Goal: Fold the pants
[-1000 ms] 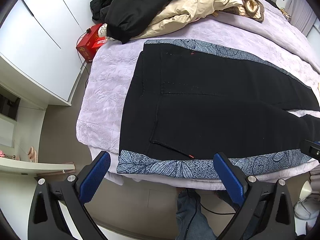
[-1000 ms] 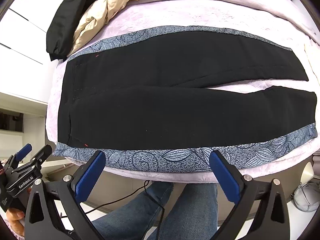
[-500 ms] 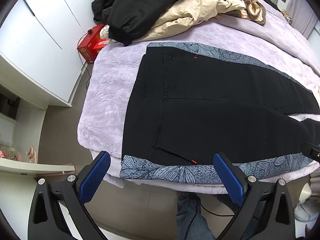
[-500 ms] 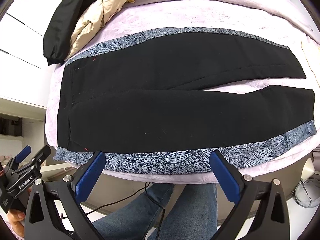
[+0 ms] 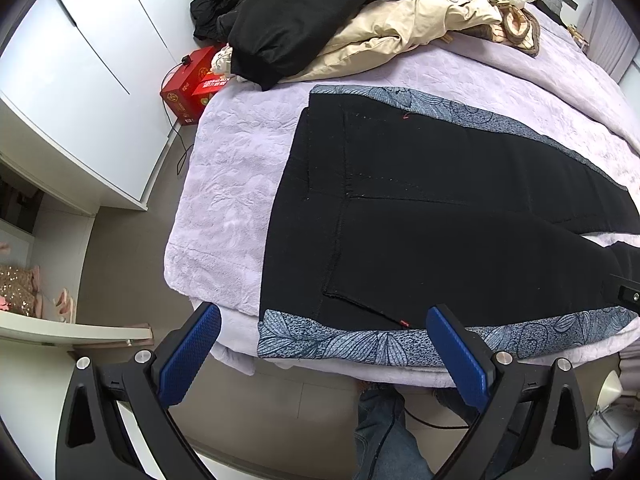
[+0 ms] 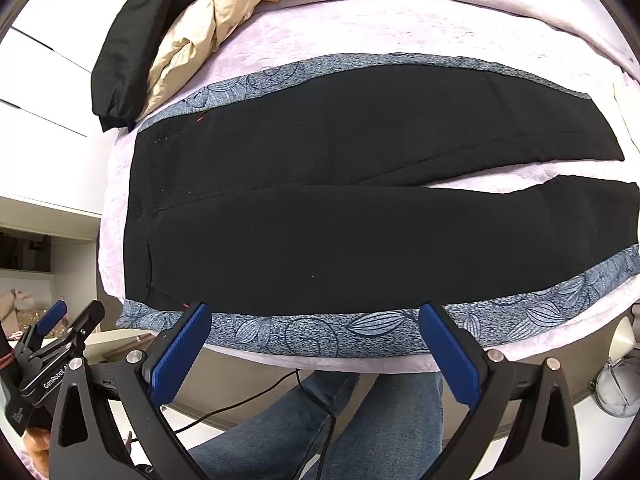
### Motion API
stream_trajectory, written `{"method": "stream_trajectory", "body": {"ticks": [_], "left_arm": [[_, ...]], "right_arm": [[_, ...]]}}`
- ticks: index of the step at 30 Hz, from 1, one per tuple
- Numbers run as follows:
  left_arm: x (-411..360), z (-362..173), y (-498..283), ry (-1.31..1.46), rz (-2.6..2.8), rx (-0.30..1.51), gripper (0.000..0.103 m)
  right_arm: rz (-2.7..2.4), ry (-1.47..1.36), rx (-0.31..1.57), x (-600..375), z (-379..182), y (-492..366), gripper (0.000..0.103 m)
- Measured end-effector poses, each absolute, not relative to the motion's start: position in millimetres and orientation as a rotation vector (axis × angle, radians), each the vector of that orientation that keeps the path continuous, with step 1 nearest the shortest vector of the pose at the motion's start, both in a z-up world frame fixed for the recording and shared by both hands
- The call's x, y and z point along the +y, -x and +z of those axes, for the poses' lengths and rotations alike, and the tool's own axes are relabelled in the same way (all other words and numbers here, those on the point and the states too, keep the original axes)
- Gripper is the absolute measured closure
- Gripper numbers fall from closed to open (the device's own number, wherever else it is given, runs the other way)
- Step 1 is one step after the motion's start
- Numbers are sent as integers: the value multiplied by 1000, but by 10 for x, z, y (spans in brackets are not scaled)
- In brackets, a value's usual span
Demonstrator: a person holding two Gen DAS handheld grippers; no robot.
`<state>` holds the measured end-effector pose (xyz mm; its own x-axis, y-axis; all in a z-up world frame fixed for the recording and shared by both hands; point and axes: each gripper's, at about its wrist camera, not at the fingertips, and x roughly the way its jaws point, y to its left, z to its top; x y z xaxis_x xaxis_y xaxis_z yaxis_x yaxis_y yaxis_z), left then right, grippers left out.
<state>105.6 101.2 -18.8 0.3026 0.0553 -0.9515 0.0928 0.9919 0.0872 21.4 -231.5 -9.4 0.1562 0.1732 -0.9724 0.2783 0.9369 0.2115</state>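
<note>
On the lilac quilted bedspread [image 5: 224,184] lies a pair of black pants with grey-blue leaf-patterned side bands [image 6: 360,216], spread flat and unfolded, the waist toward the left of both views and the two legs running off to the right. In the right wrist view the legs part toward the hems, with a wedge of bedspread showing between them; the nearer leg lies along the bed's near edge, its patterned band closest to the camera. The left gripper [image 5: 324,360] hangs off the near edge of the bed by the waist end of the pants, its two blue-padded fingers [image 5: 188,356] spread wide and holding nothing; its right finger overlaps the patterned band in the picture, though contact cannot be told. The right gripper [image 6: 316,354] hovers likewise at the near edge, further along the leg, its blue pads [image 6: 450,354] wide apart and empty, both fingertips reaching up to the lower band of the pants. Below the grippers show the person's legs in blue jeans [image 6: 360,420] and a thin black cable [image 6: 256,398]. At the far side of the bed is a heap of clothing: a black jacket [image 5: 304,12] over a beige padded coat [image 5: 400,28]. Beside the bed's far left corner a red cardboard box [image 5: 192,84] stands on the floor, next to white cabinet doors [image 5: 76,92].
</note>
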Motion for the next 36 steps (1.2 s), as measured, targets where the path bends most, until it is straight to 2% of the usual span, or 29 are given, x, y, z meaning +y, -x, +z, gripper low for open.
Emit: {"method": "stream_trajectory", "body": {"ticks": [15,28,36], "left_arm": [[1200,-360,-920,-82,-25,1275,0],[1058,-845,-728,-59,35,1375,0],[1087,-956,-730,-14,22,1382,0]], "right_arm": [[-24,-476,1458,-2247,-347,-58,0],[176,-738,1484,-2341,-854,109,0],[255,-820,1480,-2200,-1044,109,0]]}}
